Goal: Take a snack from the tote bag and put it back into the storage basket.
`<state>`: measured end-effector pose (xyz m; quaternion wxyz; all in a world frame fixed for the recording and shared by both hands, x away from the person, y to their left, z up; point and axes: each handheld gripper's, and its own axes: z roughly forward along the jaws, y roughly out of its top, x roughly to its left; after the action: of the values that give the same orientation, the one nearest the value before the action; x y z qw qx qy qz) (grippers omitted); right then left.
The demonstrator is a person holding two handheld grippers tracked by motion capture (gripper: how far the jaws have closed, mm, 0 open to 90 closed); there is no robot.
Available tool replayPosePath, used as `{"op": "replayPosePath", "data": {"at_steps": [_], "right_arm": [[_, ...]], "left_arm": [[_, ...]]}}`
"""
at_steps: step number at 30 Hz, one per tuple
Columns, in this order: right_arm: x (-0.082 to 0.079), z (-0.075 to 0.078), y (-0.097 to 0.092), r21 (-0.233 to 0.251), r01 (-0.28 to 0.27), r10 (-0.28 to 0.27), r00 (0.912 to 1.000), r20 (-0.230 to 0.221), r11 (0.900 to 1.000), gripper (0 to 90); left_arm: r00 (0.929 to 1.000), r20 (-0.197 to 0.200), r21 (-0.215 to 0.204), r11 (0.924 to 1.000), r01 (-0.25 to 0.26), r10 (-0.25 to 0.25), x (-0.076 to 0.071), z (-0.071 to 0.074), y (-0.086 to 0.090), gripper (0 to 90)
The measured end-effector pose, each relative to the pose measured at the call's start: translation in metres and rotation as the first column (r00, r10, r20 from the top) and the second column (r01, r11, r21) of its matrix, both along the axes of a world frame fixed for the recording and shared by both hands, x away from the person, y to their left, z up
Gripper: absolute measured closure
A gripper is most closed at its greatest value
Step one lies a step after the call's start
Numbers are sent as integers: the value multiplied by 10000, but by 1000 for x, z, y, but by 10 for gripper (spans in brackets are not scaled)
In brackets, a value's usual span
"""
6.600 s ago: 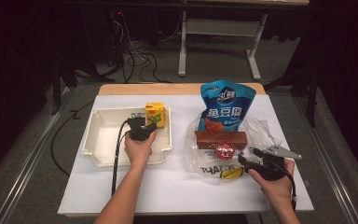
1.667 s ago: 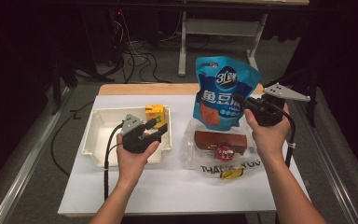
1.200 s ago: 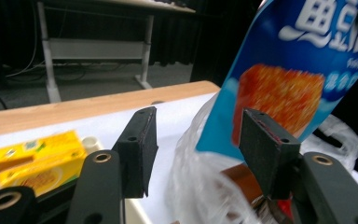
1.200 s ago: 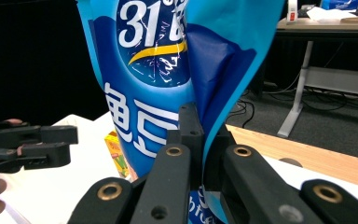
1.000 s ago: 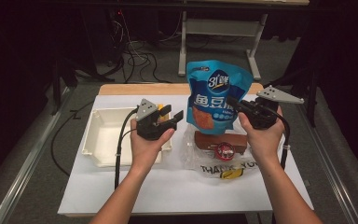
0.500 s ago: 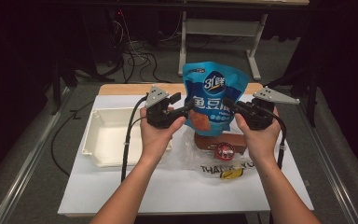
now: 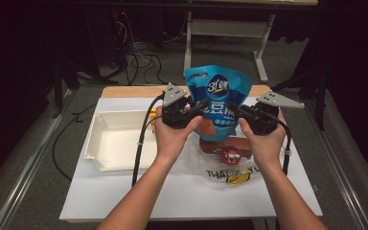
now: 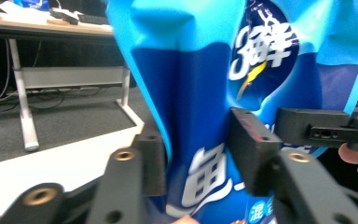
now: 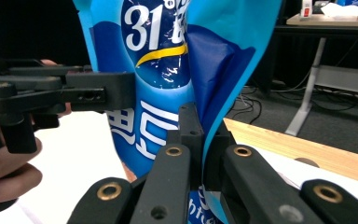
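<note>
A blue snack pouch (image 7: 215,93) hangs upright above the table's middle. My right gripper (image 7: 231,106) is shut on its right edge, and in the right gripper view the jaws pinch the blue film (image 9: 158,56) at my right gripper (image 9: 200,126). My left gripper (image 7: 202,105) reaches the pouch's left edge. Its jaws have just been closing. In the left gripper view the pouch (image 8: 200,93) edge stands between the pads of my left gripper (image 8: 196,154), with a wide gap still between them. The right gripper's jaw (image 8: 317,130) shows beyond.
A white tray (image 7: 115,139) lies at the left, a yellow box (image 7: 152,115) behind my left hand. Under the pouch a clear plastic bag (image 7: 220,170) holds a brown box (image 7: 227,143), a red round item (image 7: 230,155) and something yellow. A wooden strip (image 7: 134,91) edges the back.
My left gripper has moved right and up from the tray to the pouch's left edge, and its jaws have narrowed. The right gripper carried the pouch slightly left.
</note>
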<state>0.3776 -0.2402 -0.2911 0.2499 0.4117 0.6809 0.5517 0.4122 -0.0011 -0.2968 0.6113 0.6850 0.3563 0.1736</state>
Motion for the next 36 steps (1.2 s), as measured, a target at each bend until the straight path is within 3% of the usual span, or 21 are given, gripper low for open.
{"op": "replayPosePath", "data": {"at_steps": [5, 8, 13, 15, 17, 20, 22, 24, 30, 36], "right_arm": [[-1, -1, 6, -78, 163, -163, 9999, -2, 9998, 900], [-1, -1, 8, -141, 158, -158, 9999, 56, 9998, 900], [-2, 1, 11, -276, 71, -63, 9995, 311, 9996, 861], [-4, 2, 13, -408, 58, -38, 9987, 500, 9992, 845], [-4, 2, 12, -177, -49, 58, 9987, 500, 9998, 821], [-5, 5, 8, 54, -122, 120, 9992, 387, 9999, 635], [-6, 3, 5, -99, -324, 327, 9990, 292, 9994, 560], [-8, -1, 1, -317, -135, 147, 9991, 397, 9994, 503], [-17, -19, -17, -94, -29, 31, 9998, 191, 10000, 390], [-23, -44, -35, -149, 223, -227, 9995, -239, 9996, 362]], "left_arm": [[9999, -155, 14, 10000, 33, -33, 0, 0, 0, 769], [9999, 75, 144, 9998, -148, 147, -3, 1, -2, 802], [10000, -74, -113, 9999, -51, 50, -3, 5, 3, 895], [9999, -141, -278, 9996, -47, 43, -3, 6, 6, 900], [9999, -106, -410, 9991, -82, 77, -2, 8, 10, 900], [9997, 12, -585, 9980, -228, 229, -1, 13, 19, 900], [9995, 33, -710, 9970, -314, 317, 1, 16, 26, 900], [9993, -16, -852, 9956, -387, 387, 2, 18, 33, 900], [9985, 30, -984, 9937, -542, 547, 3, 23, 51, 900], [9969, 177, -1027, 9919, -748, 770, 1, 28, 67, 900]]}}
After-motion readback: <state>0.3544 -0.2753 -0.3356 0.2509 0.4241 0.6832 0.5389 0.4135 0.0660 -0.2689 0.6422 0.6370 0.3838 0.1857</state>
